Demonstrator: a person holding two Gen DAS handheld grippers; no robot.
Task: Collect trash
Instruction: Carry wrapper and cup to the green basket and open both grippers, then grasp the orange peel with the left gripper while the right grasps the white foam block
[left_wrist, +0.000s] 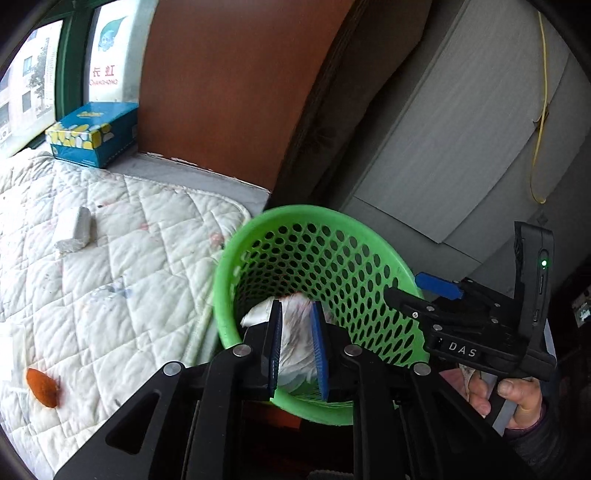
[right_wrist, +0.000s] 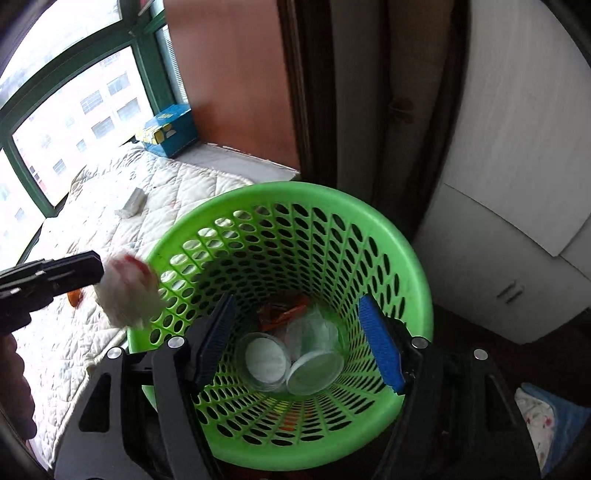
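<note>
Green basket | left claw clamps crumpled tissue at rim | right claw spread wide, empty, over basket

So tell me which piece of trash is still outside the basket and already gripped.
The crumpled white tissue, clamped in the left gripper at the green basket's rim; unlike it, the orange scrap and white block lie loose.

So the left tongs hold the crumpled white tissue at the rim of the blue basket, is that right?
Not quite: the basket is green, not blue, as the right wrist view shows. The left tongs do hold the crumpled white tissue at its rim.
</note>
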